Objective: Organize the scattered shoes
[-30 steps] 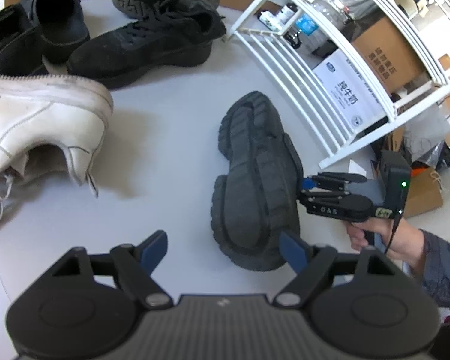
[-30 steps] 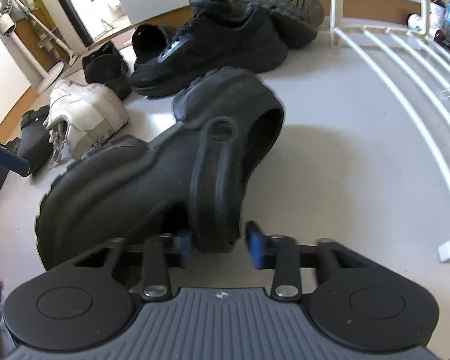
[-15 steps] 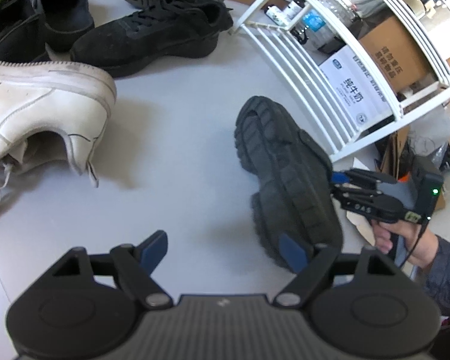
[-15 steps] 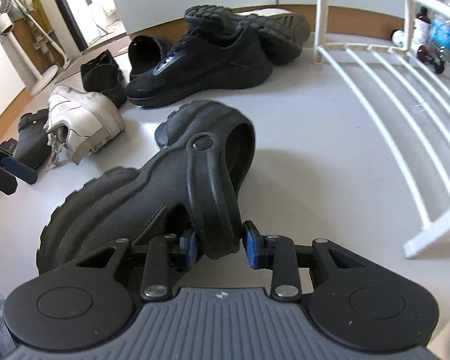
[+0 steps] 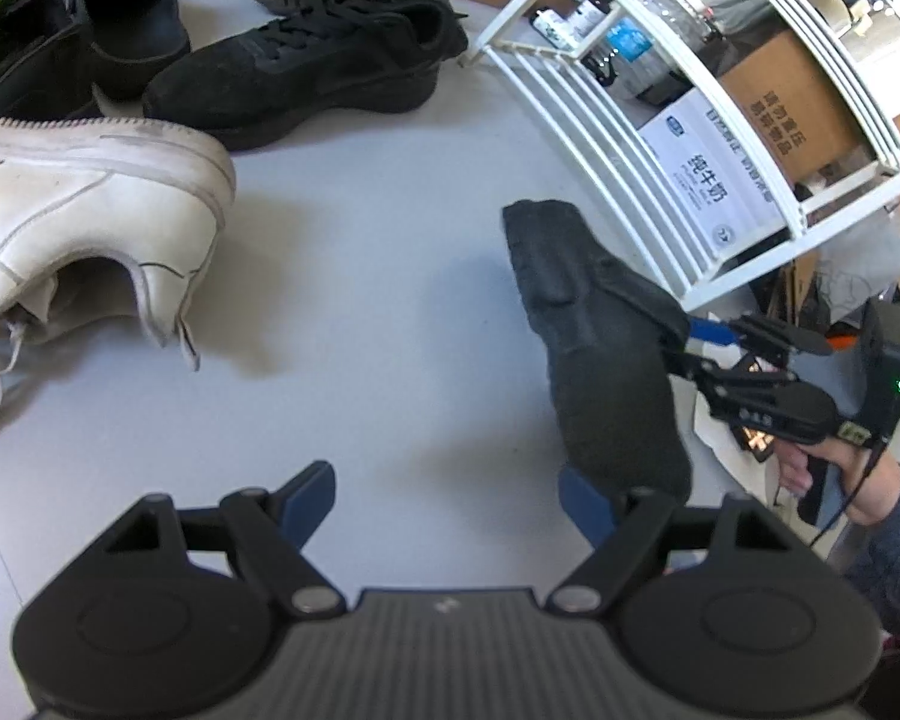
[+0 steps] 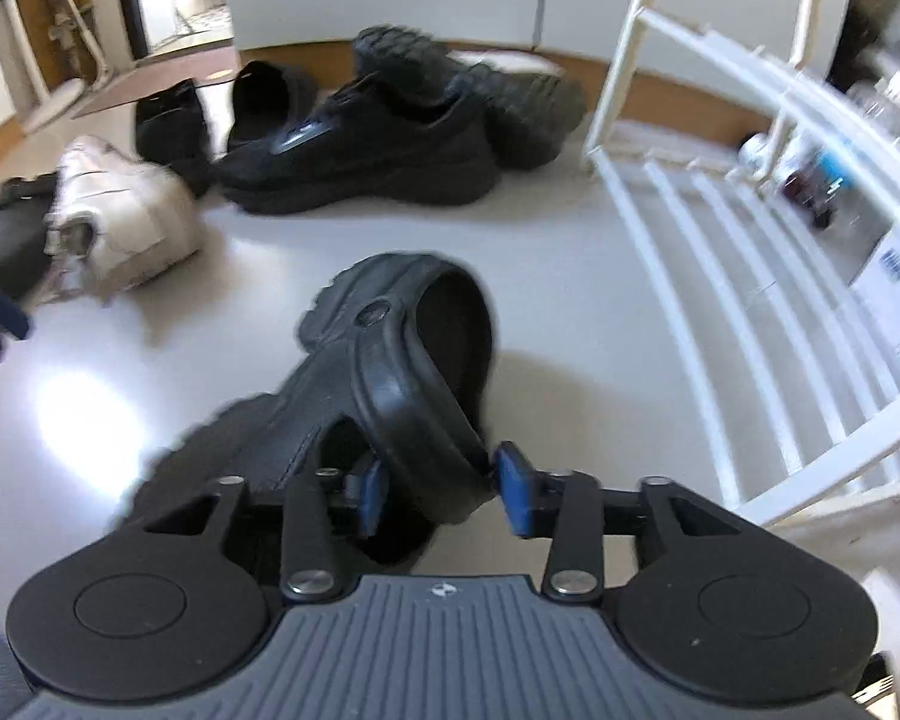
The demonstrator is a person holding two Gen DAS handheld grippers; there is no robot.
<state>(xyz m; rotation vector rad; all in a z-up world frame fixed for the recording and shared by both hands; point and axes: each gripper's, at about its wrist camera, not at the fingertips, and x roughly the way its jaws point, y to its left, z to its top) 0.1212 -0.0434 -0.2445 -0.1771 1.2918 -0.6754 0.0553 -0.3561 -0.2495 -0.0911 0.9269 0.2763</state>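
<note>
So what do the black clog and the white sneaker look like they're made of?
Black clog: looks like moulded foam or rubber, matte, one seamless piece with a riveted strap and chunky lugged sole. White sneaker: seems smooth leather or synthetic leather, judging by stitched panels, creases and scuffed, slightly dirty surface; which of the two I can't tell.

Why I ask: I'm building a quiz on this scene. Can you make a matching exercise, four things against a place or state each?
Things:
1. black clog
2. white sneaker
3. white rack
4. left gripper

Places or states:
A. jaws wide apart, gripping nothing
B. heel strap between the opening jaws of the right gripper
C. on the floor, laces trailing
D. bottles and cartons behind its bars

Pairs: 1-B, 2-C, 3-D, 4-A
</note>
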